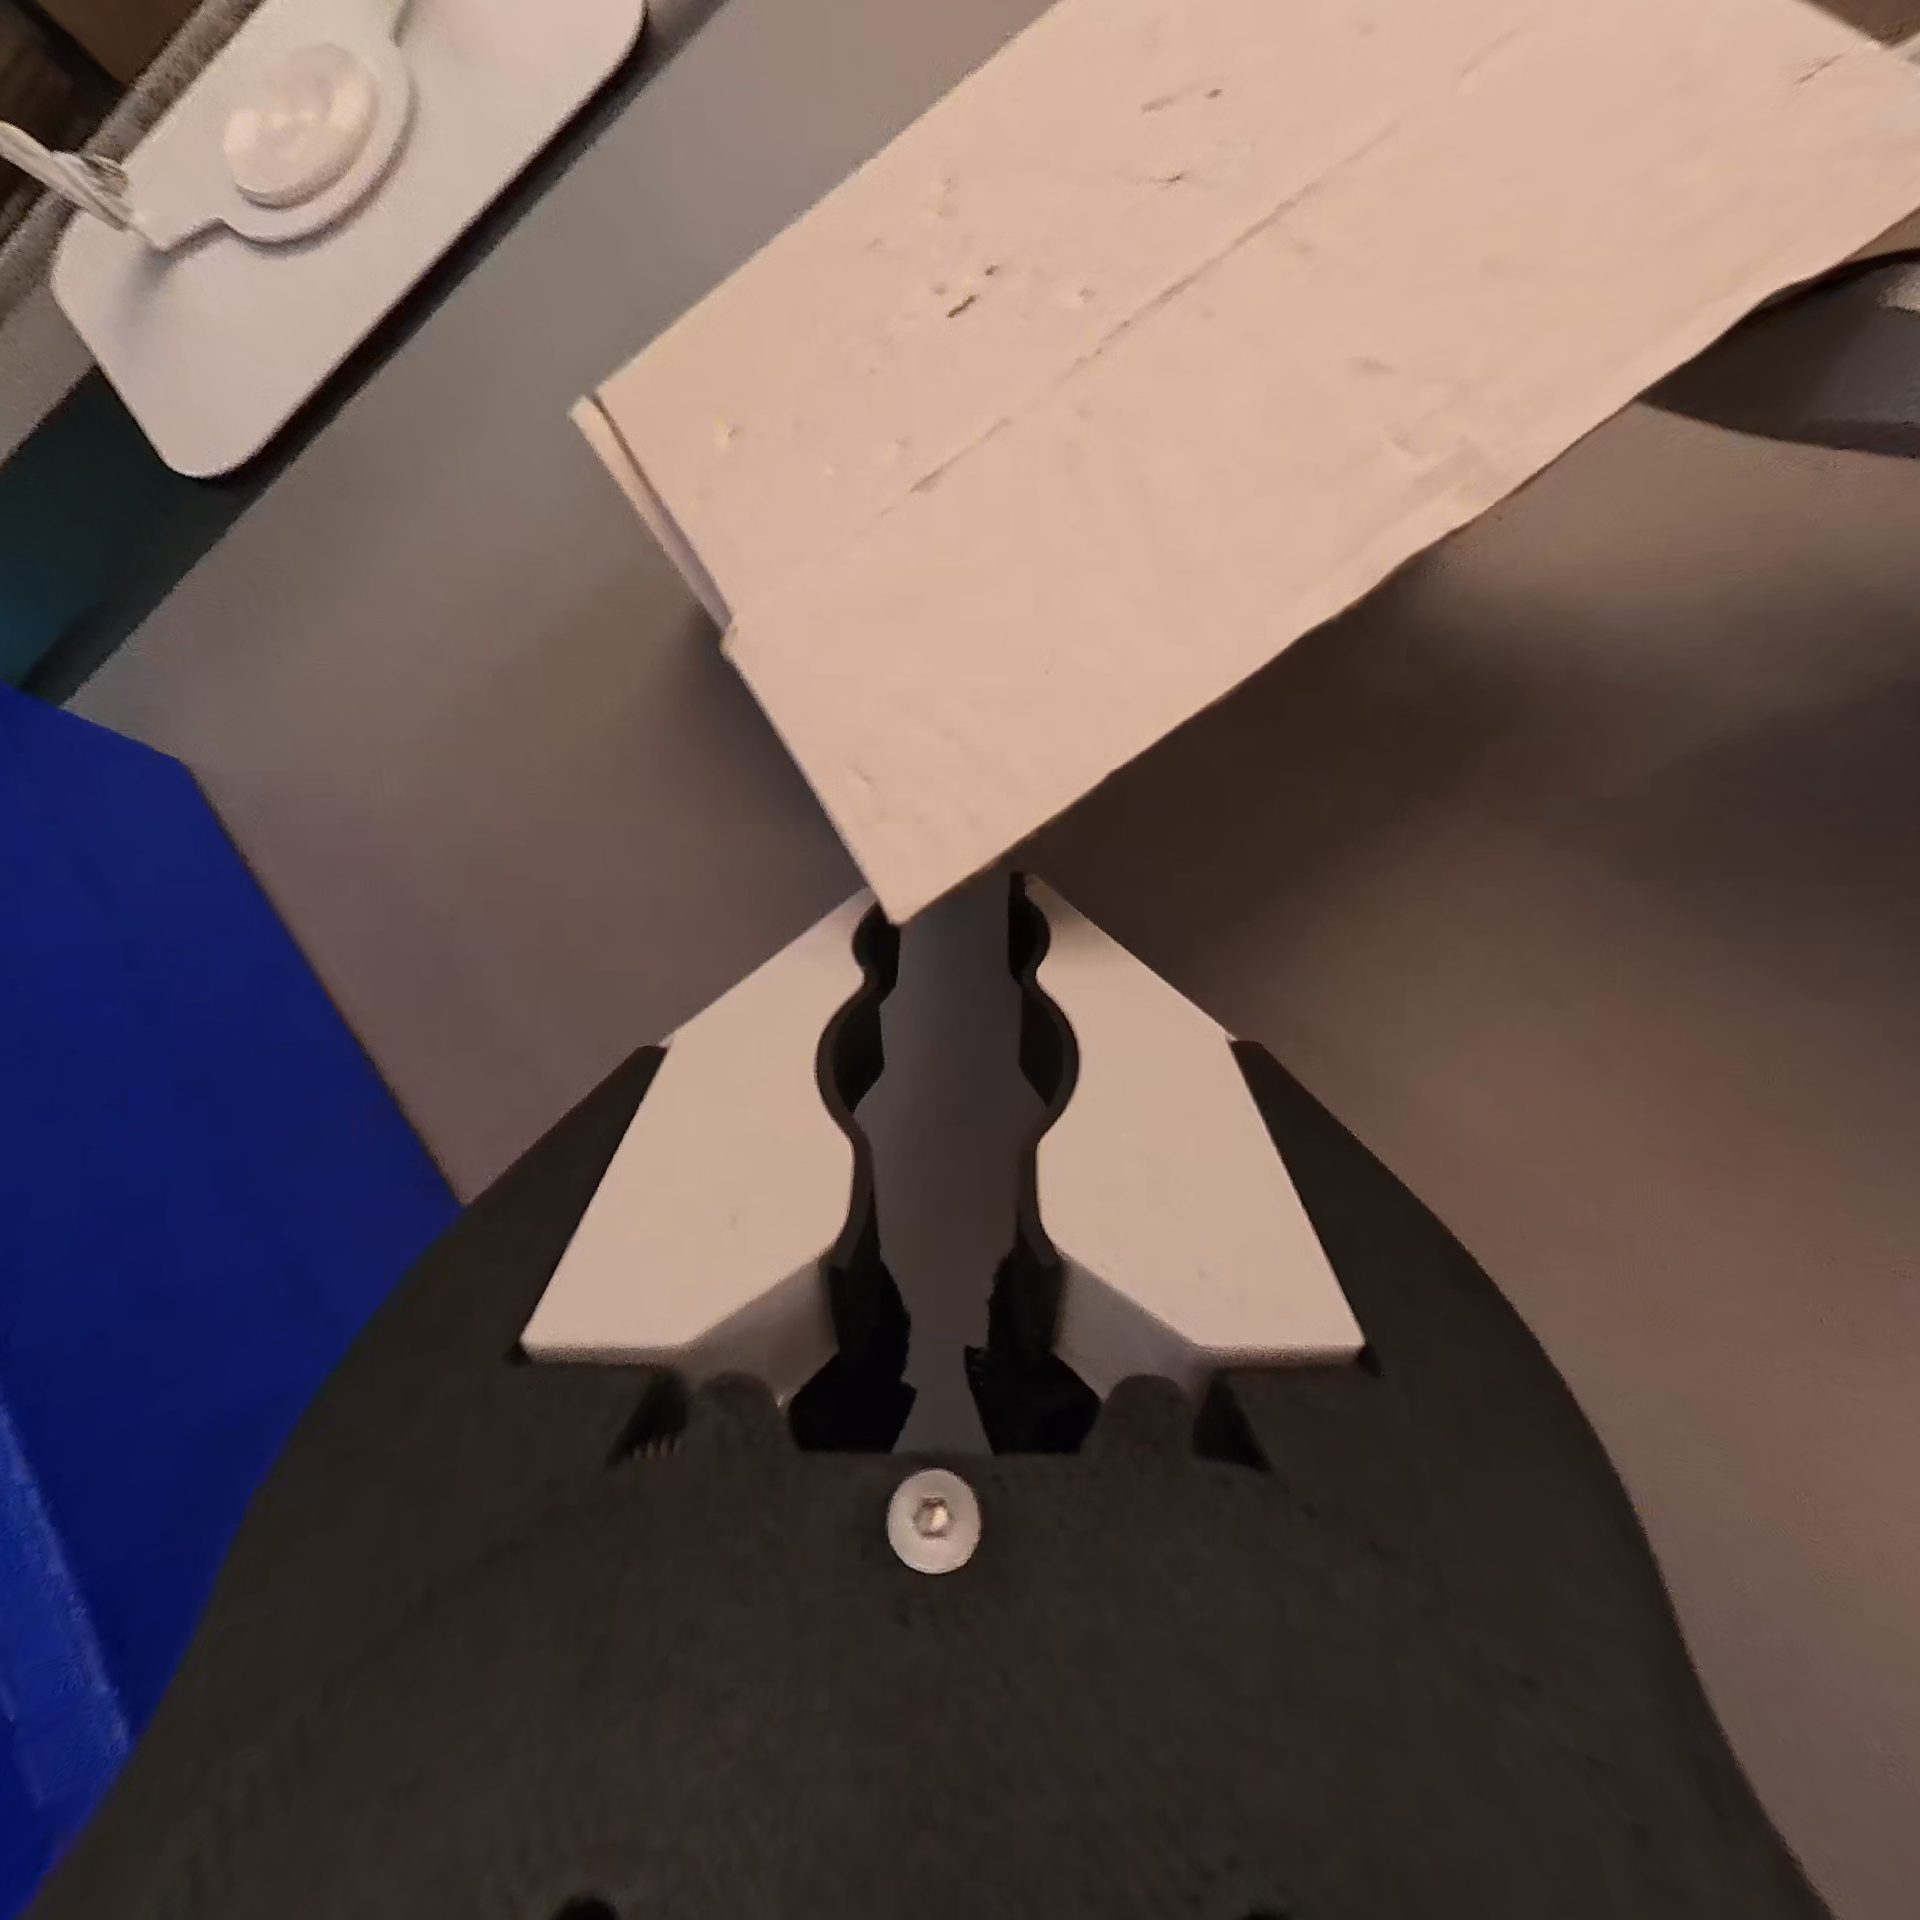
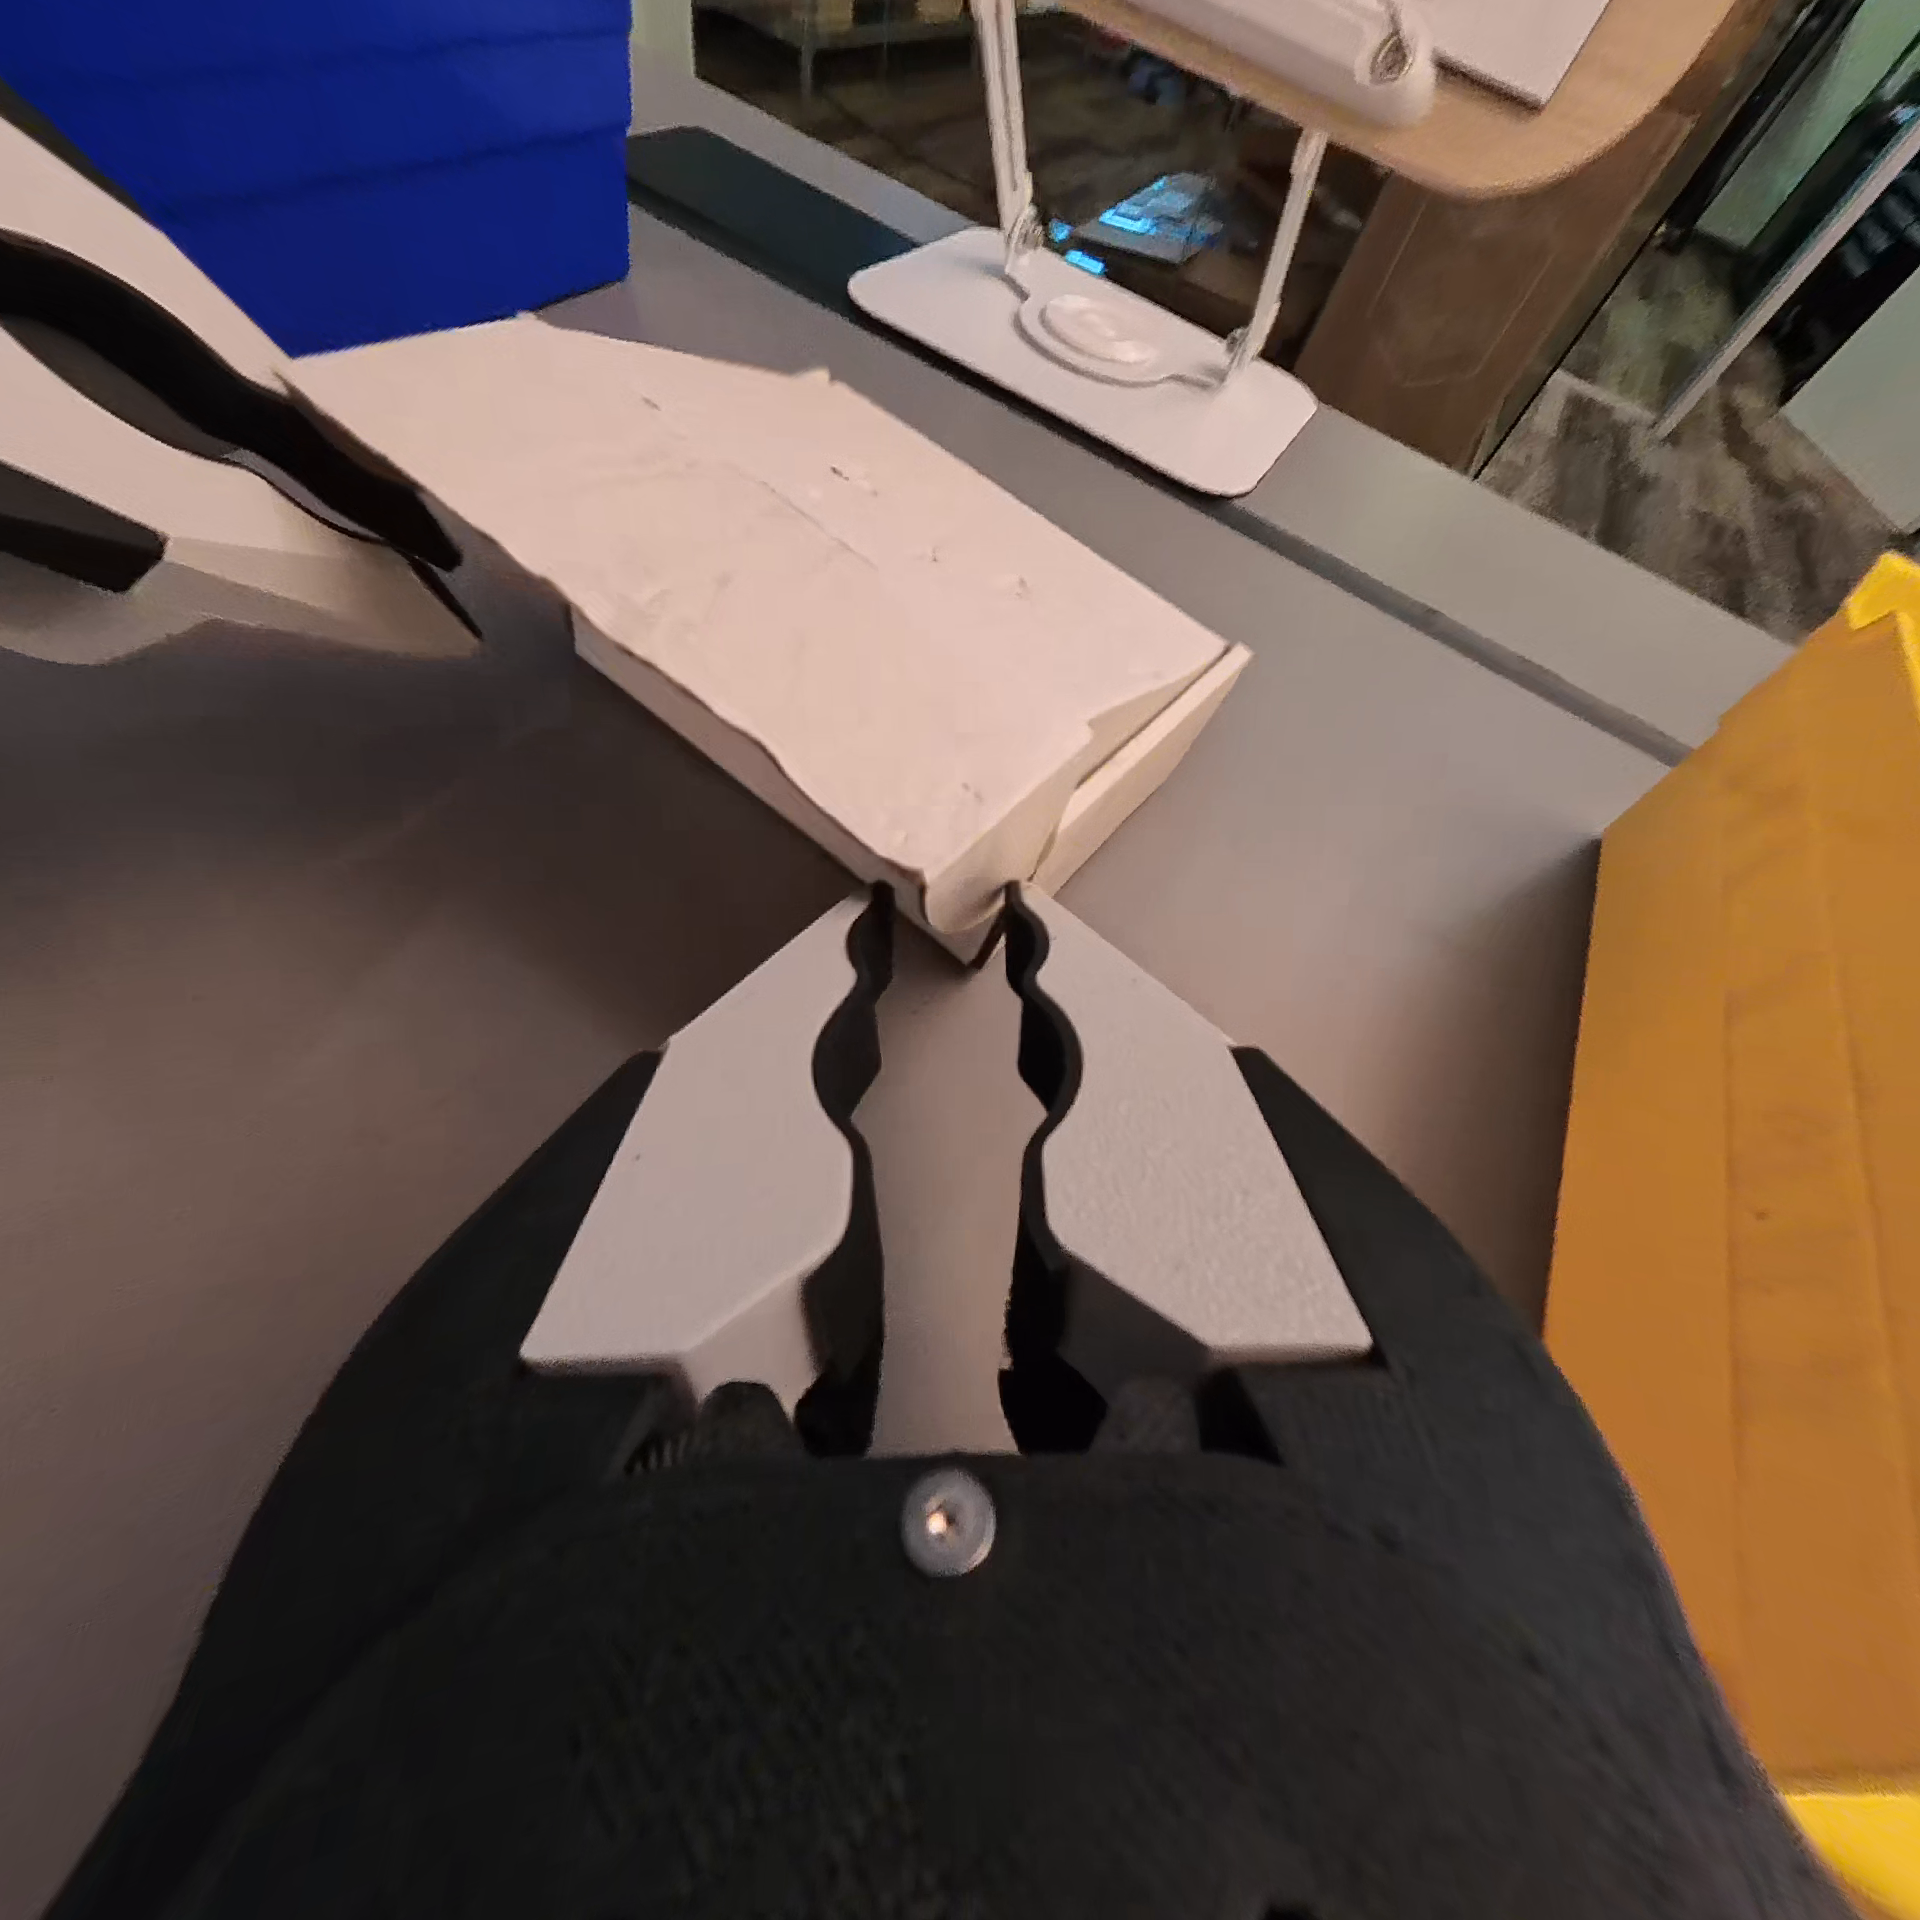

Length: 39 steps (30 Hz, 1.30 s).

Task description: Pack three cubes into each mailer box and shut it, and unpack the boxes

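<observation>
Right gripper (image 2: 943, 920) pinches the near corner of the box (image 2: 821, 613) — lid down, flat on the counter (image 2: 312, 935). Left gripper (image 1: 951, 904) slightly spread at the box's (image 1: 1122, 436) left corner — grip unclear. Blue bin (image 2: 332, 145) far left, yellow bin (image 2: 1745, 1143) right.

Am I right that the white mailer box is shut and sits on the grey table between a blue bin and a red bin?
Nearly: the mailer box is shut on the grey table near the blue bin, but the other bin is yellow, as the right wrist view shows.
</observation>
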Available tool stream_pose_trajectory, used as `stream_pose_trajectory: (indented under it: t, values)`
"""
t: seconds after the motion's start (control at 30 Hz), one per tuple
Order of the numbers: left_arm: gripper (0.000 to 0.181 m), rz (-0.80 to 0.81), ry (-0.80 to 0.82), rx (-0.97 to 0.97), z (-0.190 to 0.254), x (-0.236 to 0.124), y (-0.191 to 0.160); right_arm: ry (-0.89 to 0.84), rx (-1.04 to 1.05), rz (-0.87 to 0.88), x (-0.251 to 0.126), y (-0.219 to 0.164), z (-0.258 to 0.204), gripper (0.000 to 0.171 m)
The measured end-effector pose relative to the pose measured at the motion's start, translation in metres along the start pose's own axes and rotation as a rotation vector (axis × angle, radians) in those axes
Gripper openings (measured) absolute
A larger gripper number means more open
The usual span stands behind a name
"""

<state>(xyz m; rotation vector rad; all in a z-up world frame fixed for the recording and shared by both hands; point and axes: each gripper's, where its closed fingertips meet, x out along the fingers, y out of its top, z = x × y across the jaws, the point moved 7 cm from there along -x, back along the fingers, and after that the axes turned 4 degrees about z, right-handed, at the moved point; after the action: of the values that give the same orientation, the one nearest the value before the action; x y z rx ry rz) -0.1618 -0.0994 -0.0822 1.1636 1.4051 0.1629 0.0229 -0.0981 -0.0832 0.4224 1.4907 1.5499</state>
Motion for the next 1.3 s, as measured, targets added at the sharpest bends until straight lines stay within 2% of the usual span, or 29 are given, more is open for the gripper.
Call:
stream_pose_trajectory:
  t: [0.03, 0.13, 0.47, 0.53, 0.73, 0.8, 0.87, 0.97, 1.3]
  values:
    - [0.018, 0.009, 0.014, -0.003, -0.002, -0.001, 0.001, -0.014, -0.013, 0.012, -0.001, 0.002, 0.0, 0.017]
    - [0.016, 0.034, 0.041, -0.012, -0.007, -0.003, 0.003, -0.028, -0.032, 0.025, -0.003, 0.005, -0.001, 0.011]
    - [0.018, 0.079, 0.055, -0.077, -0.015, -0.002, 0.004, -0.017, -0.01, 0.018, -0.004, 0.006, 0.001, 0.01]
    - [0.031, 0.071, 0.062, -0.087, -0.018, 0.0, 0.002, -0.019, -0.012, 0.012, -0.004, 0.005, 0.001, 0.009]
    - [0.037, 0.073, 0.095, -0.058, -0.017, 0.002, 0.003, -0.016, -0.009, 0.011, -0.004, 0.006, 0.003, 0.009]
    - [0.03, 0.121, 0.118, -0.046, -0.018, 0.001, 0.008, -0.015, -0.013, 0.01, -0.004, 0.006, 0.003, 0.009]
    - [0.007, 0.162, 0.121, -0.04, -0.019, -0.001, 0.011, -0.007, -0.015, 0.005, -0.003, 0.006, 0.002, 0.01]
    - [0.005, 0.16, 0.113, -0.039, -0.021, -0.001, 0.011, -0.02, -0.021, 0.024, -0.006, 0.009, 0.001, 0.018]
    - [0.006, 0.06, 0.004, -0.053, -0.007, -0.012, 0.009, -0.016, -0.027, -0.006, -0.012, 0.013, -0.004, 0.01]
